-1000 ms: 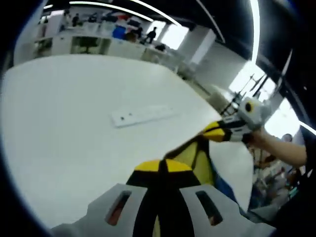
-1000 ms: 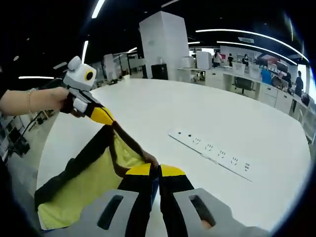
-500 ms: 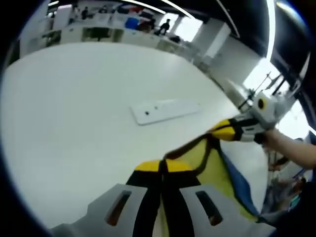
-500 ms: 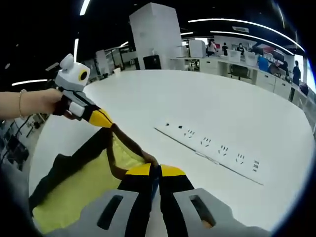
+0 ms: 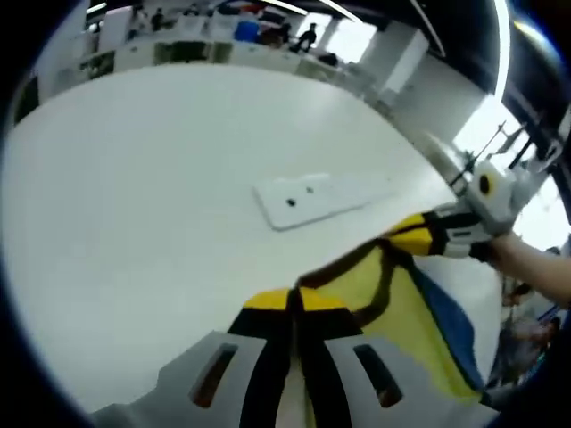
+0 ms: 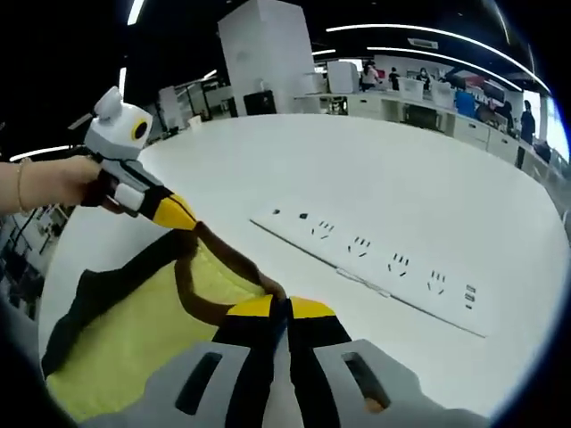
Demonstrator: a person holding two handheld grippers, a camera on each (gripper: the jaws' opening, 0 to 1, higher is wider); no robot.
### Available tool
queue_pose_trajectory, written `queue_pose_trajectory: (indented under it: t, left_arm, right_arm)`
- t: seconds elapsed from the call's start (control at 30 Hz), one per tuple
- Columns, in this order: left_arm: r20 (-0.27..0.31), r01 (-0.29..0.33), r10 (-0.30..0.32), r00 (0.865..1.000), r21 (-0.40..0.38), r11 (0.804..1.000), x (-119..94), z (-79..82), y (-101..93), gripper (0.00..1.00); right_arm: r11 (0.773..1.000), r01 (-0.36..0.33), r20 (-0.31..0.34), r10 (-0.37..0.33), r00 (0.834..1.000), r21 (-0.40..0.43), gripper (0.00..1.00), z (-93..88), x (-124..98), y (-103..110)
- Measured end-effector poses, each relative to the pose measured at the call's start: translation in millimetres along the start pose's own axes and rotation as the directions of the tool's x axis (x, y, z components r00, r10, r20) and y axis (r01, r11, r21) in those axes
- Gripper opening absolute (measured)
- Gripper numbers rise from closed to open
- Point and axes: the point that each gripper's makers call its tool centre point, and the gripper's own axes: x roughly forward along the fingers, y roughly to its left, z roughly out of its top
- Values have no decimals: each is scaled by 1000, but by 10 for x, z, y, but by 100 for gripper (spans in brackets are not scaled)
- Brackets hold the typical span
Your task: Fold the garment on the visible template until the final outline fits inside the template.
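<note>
A yellow garment with dark brown trim hangs stretched between the two grippers above a white table. My right gripper is shut on the brown edge at the bottom of the right gripper view. The left gripper, held by a hand at the left of that view, is shut on the other end of the edge. In the left gripper view, my left gripper is shut on the trim, and the garment shows yellow with a blue part. The right gripper pinches it at the right.
A white power strip lies flat on the white table, also seen as the power strip in the left gripper view. Desks, shelves and people stand far behind the table. A white pillar rises beyond it.
Both cameras have tilted down and shifted, so the power strip sits nearer the middle. The garment stays stretched between the shut grippers and hangs a little lower and wider.
</note>
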Motion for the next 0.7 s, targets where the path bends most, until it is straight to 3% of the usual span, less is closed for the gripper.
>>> queue_pose_trajectory:
  t: [0.27,0.4,0.7]
  left_arm:
    - [-4,-26,26,1000,36,999,90,-1,48,0]
    - [-1,-37,37,999,46,998,129,-8,75,0]
    - [6,-64,64,998,39,997,115,-37,27,0]
  right_arm:
    - [998,34,-7,-34,999,-53,5,-47,50,-41]
    - [985,57,-12,-60,998,-164,5,-61,70,-67]
    - [982,59,-13,-63,998,-179,6,-57,107,-91]
